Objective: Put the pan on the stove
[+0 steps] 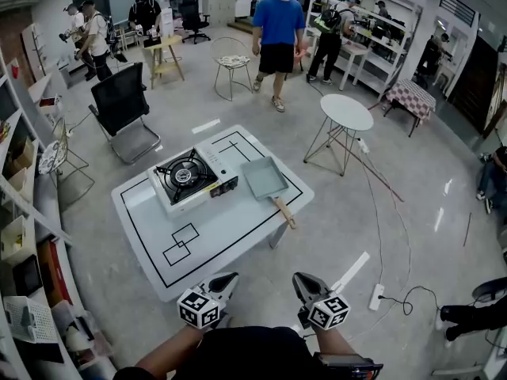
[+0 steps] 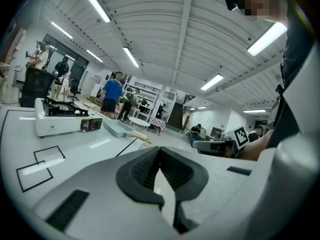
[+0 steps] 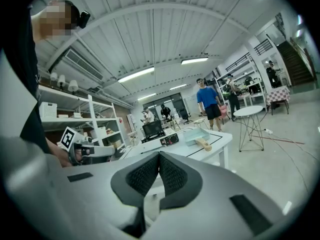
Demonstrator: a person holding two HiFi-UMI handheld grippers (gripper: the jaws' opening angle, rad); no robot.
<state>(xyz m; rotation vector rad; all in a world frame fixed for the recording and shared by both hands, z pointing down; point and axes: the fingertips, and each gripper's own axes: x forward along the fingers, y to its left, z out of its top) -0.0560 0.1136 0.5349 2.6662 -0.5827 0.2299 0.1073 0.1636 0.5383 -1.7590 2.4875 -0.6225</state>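
Sitting beside stove (image 1: 190, 179) on white table (image 1: 230, 240): pan (image 1: 264, 179); left claw (image 1: 231, 277), right claw (image 1: 297, 278) closed, empty; people (image 1: 278, 30) behind.

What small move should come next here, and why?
Probably open the right tool and reach toward the wooden handle of the pan: that tool is shut and empty, and the pan lies beside the stove, not on it.

Long ceiling tube lights (image 2: 131, 57) are flooding the room with bright, even white light. The glossy floor (image 1: 440, 212) is throwing back pale streaks of glare, and shadows are falling soft and faint beside the worktop (image 1: 230, 228). All three views are bowing straight lines toward their edges. Black corners are ringing both gripper views, where the left tongs (image 2: 160, 150) and right tongs (image 3: 159, 155) are looking slightly soft up close.
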